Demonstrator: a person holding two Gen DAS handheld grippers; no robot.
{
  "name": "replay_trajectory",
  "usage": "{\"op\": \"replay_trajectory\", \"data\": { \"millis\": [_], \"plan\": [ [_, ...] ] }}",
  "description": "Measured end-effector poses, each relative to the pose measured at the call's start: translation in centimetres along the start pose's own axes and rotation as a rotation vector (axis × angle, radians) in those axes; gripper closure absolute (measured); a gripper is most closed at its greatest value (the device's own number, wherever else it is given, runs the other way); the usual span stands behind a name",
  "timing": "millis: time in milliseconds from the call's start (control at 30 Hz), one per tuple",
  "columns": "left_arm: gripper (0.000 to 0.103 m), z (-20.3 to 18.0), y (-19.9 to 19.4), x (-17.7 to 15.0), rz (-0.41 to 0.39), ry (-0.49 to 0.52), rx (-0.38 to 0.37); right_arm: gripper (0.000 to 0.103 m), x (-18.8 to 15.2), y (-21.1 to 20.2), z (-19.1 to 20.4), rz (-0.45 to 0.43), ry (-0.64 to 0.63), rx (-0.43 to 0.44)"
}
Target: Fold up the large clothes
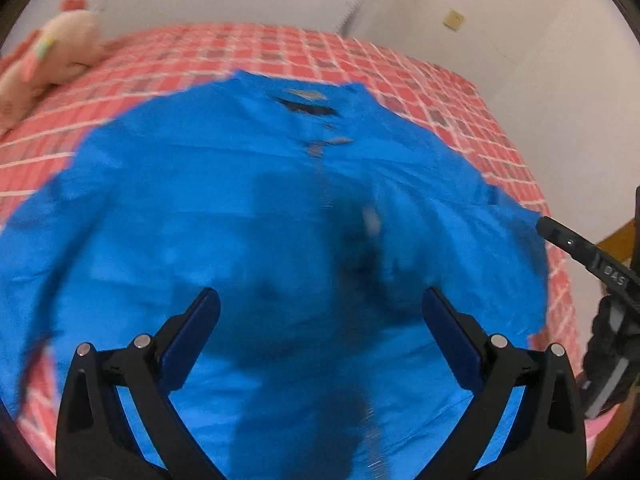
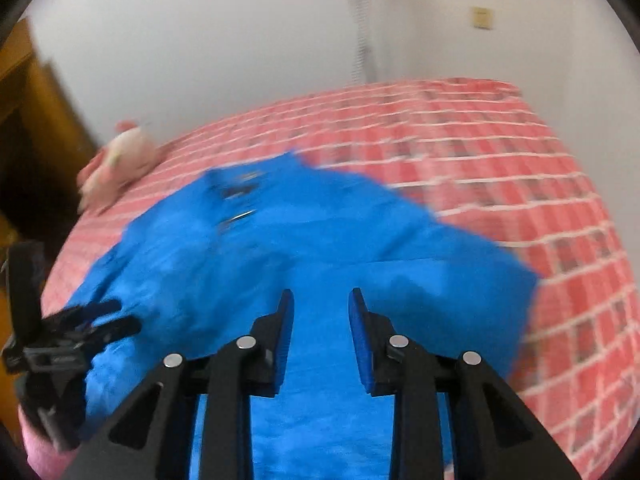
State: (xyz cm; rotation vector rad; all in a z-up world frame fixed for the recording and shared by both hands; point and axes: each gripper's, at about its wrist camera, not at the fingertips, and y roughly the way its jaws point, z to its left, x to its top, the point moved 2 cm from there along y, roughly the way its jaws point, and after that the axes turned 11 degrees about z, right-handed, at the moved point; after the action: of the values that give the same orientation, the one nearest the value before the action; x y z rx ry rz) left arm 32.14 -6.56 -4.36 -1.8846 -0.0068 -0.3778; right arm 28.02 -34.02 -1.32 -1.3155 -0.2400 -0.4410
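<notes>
A large bright blue jacket (image 1: 240, 200) lies spread on the bed, collar and front zip toward the far side, with a dark patch near its middle. My left gripper (image 1: 320, 298) hangs over its lower half, jaws wide open and nothing between them. In the right wrist view the same blue jacket (image 2: 320, 240) fills the centre. My right gripper (image 2: 321, 296) sits above the jacket's near part with a narrow gap between its pads and no cloth pinched. The right gripper's finger (image 1: 580, 252) shows at the left view's right edge. The left gripper (image 2: 80, 320) appears low at the left of the right view.
The bed carries a red-and-pink chequered sheet (image 2: 520, 184). A pale plush toy (image 1: 52, 60) lies at the bed's far left corner, also seen as the plush toy (image 2: 120, 164). White walls stand behind, with a pipe (image 2: 362, 24) and a wall plate (image 2: 482, 18). Brown wooden furniture (image 2: 36, 120) stands left.
</notes>
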Motion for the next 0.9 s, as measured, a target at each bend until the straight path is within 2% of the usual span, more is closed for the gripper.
{"op": "replay_trajectory", "data": {
  "millis": [100,167,233,267,300,333,367,500,633,733,900],
  "plan": [
    [0.003,-2.3,2.4,1.4,0.035,0.013,-0.036,0.074,0.5,-0.1,-2.6,-0.007,0.049,-0.022],
    [0.004,-3.5,4.0,2.1,0.063,0.029,-0.045,0.074,0.7,-0.4,-3.6,-0.014,0.063,-0.007],
    [0.007,-4.7,5.3,2.4,0.076,0.054,-0.032,0.074,1.0,-0.7,-4.3,-0.024,0.074,-0.001],
    [0.021,-5.2,5.6,2.4,0.077,0.067,0.001,0.073,1.1,-0.8,-4.6,-0.029,0.078,-0.003],
    [0.04,-5.5,6.0,2.5,0.077,0.08,0.042,0.073,1.1,-0.8,-4.6,-0.032,0.079,-0.005],
    [0.045,-5.8,6.4,2.5,0.076,0.091,0.059,0.073,1.2,-0.8,-4.8,-0.034,0.084,-0.009],
    [0.056,-5.8,6.6,2.5,0.078,0.091,0.037,0.073,1.2,-0.8,-5.0,-0.035,0.089,-0.011],
    [0.084,-5.5,6.0,2.2,0.044,0.079,-0.016,0.073,1.3,-1.0,-5.5,-0.038,0.102,0.002],
    [0.088,-3.8,2.0,2.1,-0.051,0.047,-0.072,0.073,1.2,-1.8,-5.9,-0.063,0.101,0.025],
    [0.089,-2.1,-1.4,1.9,-0.135,0.032,-0.083,0.072,1.3,-2.5,-5.8,-0.087,0.085,0.068],
    [0.089,2.8,-6.2,1.4,-0.246,-0.036,-0.001,0.071,1.2,-2.1,-4.5,-0.074,0.042,0.191]
  ]
}}
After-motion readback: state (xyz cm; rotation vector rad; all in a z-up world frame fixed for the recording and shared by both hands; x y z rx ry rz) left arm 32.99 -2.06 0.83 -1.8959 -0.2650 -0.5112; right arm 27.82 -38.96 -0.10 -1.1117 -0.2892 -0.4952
